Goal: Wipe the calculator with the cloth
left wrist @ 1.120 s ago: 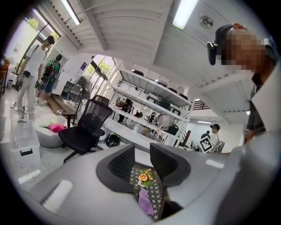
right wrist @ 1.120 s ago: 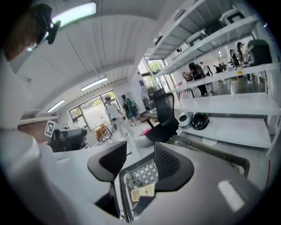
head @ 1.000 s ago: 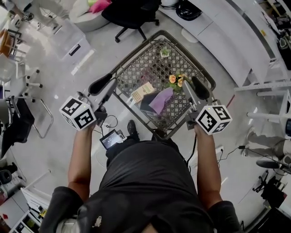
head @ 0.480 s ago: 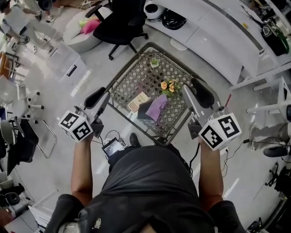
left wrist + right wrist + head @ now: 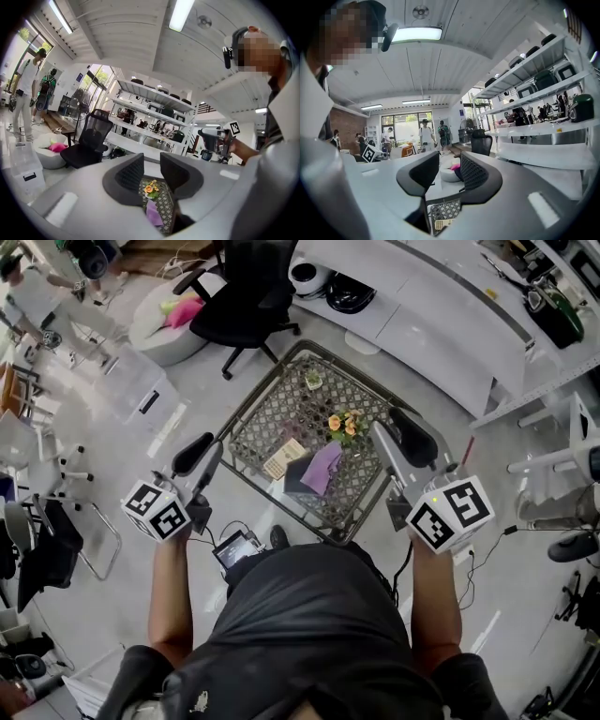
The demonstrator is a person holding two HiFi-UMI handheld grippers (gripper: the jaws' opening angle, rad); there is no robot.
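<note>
On the lattice-topped table the beige calculator lies beside a purple cloth, which is draped over a dark flat item. Both grippers hang in the air above the table's near corners, touching nothing. My left gripper is open and empty; its own view looks over the cloth through the gap. My right gripper has just been closing its jaws partway. A gap still shows between them with nothing in it, and the calculator lies far below.
Orange flowers and a small potted plant stand on the table. A black office chair and a white beanbag lie beyond it, a curved white counter to the right. A small screen sits on the floor by my feet.
Both grippers have lifted away from the table, the right one more, its marker cube now larger in the picture. The cloth and the calculator have not moved.
</note>
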